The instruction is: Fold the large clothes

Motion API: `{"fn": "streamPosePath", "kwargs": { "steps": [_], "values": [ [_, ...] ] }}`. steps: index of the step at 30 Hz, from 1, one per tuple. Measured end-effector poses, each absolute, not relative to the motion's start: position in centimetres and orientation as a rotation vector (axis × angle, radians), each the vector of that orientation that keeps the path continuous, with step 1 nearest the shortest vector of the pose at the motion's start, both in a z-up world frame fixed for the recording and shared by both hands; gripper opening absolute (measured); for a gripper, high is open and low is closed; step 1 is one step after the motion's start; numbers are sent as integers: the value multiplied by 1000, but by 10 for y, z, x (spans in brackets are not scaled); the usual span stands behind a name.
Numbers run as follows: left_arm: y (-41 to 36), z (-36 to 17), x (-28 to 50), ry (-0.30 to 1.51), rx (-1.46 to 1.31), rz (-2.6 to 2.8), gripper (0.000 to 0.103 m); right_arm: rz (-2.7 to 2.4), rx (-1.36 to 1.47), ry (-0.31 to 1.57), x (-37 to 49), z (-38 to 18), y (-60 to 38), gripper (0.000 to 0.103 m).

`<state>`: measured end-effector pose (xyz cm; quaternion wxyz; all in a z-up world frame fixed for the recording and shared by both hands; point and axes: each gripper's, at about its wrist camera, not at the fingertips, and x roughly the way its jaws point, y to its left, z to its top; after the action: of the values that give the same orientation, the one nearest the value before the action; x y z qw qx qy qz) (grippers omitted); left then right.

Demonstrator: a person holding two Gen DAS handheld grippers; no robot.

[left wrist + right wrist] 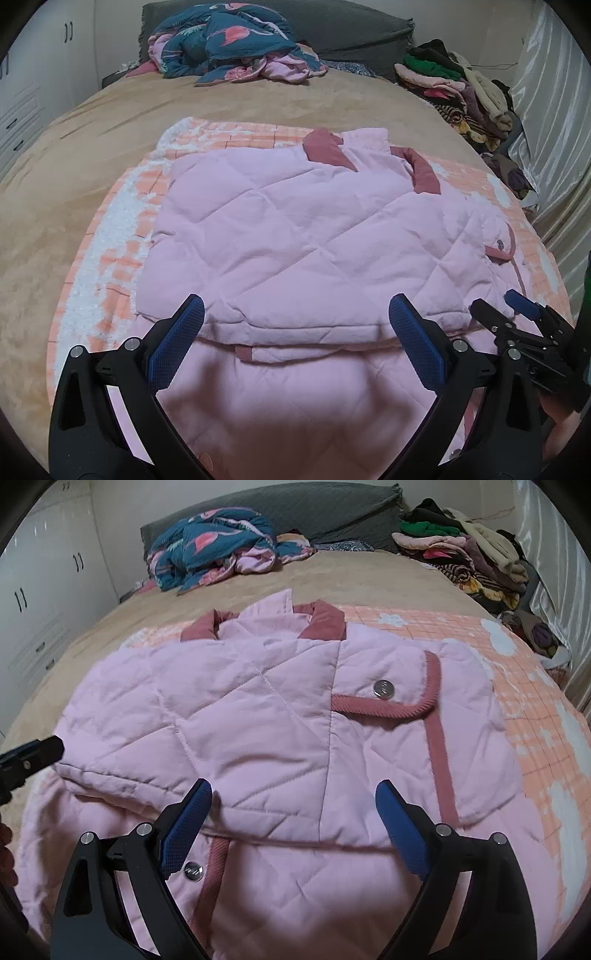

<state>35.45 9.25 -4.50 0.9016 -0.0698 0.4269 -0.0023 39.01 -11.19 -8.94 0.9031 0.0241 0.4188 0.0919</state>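
A pale pink quilted jacket with dusty-rose trim lies folded across a peach checked blanket on the bed. In the right wrist view the jacket shows a snap button and a trimmed pocket flap. My left gripper hovers open over the jacket's near folded edge, nothing between its blue pads. My right gripper also stands open above the near fold, holding nothing. The right gripper shows at the lower right of the left wrist view; the left one's tip enters at the left edge of the right wrist view.
A crumpled teal and pink quilt lies at the head of the bed by a grey pillow. A heap of mixed clothes sits at the far right beside a shiny curtain. White cupboards stand left.
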Motion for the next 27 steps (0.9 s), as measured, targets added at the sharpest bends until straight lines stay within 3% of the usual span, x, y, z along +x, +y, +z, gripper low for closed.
{"fn": "streamPosePath", "kwargs": {
  "steps": [6, 27],
  "values": [
    [93, -32, 344, 854, -151, -4, 94, 187, 104, 819, 366, -74, -127, 96],
    [91, 36, 290, 691, -88, -26, 94, 230, 165, 671, 289, -2, -152, 97]
  ]
}}
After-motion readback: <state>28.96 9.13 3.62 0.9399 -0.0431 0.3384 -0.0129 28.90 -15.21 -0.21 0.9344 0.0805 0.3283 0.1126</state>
